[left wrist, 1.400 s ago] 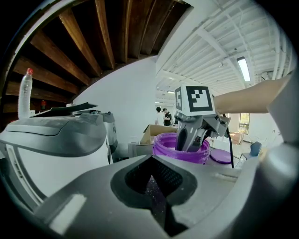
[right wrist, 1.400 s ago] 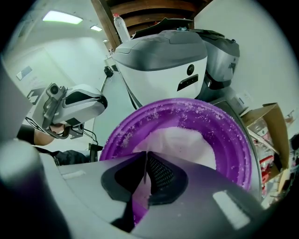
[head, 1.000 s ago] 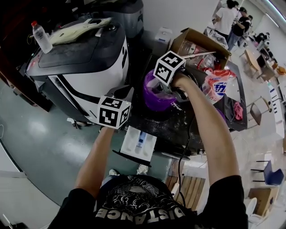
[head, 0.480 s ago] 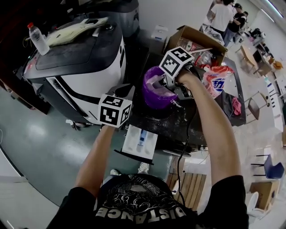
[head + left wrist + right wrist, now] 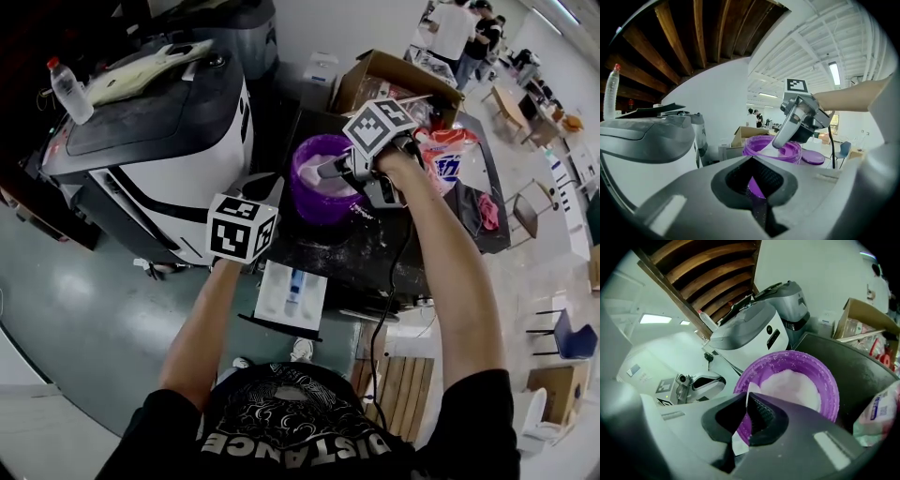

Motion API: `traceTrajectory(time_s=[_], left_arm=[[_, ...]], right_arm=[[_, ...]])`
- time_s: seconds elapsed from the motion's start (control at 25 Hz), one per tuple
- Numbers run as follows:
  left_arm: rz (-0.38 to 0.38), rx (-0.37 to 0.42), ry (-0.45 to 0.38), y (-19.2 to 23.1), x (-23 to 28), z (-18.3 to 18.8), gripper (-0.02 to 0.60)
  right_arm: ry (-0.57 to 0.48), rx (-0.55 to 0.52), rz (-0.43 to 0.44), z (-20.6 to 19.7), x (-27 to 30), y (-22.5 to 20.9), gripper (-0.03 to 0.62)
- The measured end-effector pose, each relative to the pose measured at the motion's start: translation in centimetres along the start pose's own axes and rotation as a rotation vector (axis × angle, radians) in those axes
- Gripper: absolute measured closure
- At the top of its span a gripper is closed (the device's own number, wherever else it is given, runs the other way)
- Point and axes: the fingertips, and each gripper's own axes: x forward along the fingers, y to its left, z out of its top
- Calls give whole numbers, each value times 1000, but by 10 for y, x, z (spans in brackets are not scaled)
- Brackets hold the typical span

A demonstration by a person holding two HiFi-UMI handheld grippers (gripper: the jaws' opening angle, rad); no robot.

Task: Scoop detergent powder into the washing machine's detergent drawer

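Head view looks down; gripper views share tub (image 5: 793,153).

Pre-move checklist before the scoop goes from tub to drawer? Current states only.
1. Right gripper grip on the scoop: ok, jaws clamped on its white handle.
2. Powder in the purple tub: ok, white mound inside.
3. Scoop loaded: cannot tell, its bowl isn't clearly visible.
4. Detergent drawer open: ok, pulled out, compartments facing up.
5. Left gripper out of the way: ok, shut, empty, beside the tub and not over the drawer.
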Motion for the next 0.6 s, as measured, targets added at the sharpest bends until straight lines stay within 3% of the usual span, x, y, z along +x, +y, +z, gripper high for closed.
traceTrajectory(time_s=[0.6], left_arm=[[-24, 18, -6, -17, 11, 11, 581]], right_arm=[[-311, 214, 136, 4, -35, -11, 557]])
